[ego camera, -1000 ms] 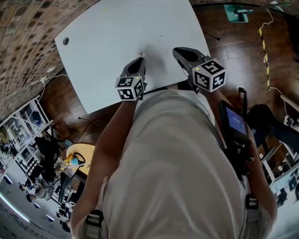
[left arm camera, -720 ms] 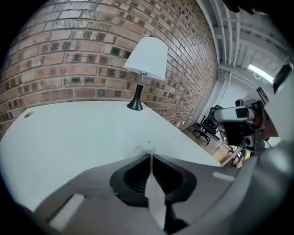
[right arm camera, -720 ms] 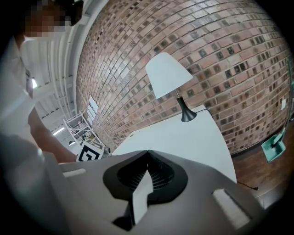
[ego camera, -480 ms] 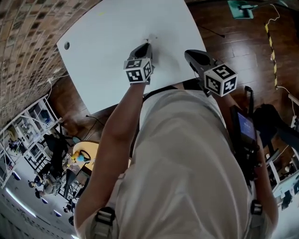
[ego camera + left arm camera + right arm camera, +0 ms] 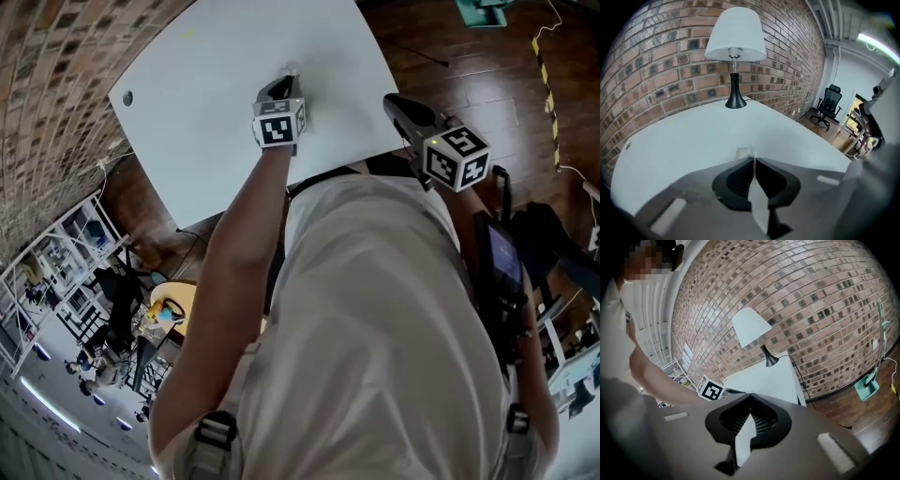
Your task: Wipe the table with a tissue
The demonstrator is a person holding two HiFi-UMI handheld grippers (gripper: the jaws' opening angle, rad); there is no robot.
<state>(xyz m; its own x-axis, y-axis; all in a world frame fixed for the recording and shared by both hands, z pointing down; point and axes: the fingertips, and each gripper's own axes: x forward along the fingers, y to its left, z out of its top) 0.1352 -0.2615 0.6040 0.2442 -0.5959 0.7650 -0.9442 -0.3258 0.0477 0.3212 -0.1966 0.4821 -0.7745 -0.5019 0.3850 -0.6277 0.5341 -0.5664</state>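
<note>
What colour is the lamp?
The lamp has a white shade and black stand; left gripper view shows it best.

Broad white table top (image 5: 216,84), smooth and matt, barely a sheen on it. The left gripper (image 5: 753,160) has a matt grey plastic shell and black ribbed pads (image 5: 739,183). At its tips is a scrap of thin white tissue (image 5: 746,153), soft crumpled paper. Behind is the red-brown brick wall (image 5: 670,70), rough and dull. The white lamp shade (image 5: 736,35) looks like matt cloth, and the black lamp stem (image 5: 735,96) is glossy. The dark wooden plank floor (image 5: 469,75) is polished and catches the light. The person's pale shirt (image 5: 375,309) is plain matt cloth.
</note>
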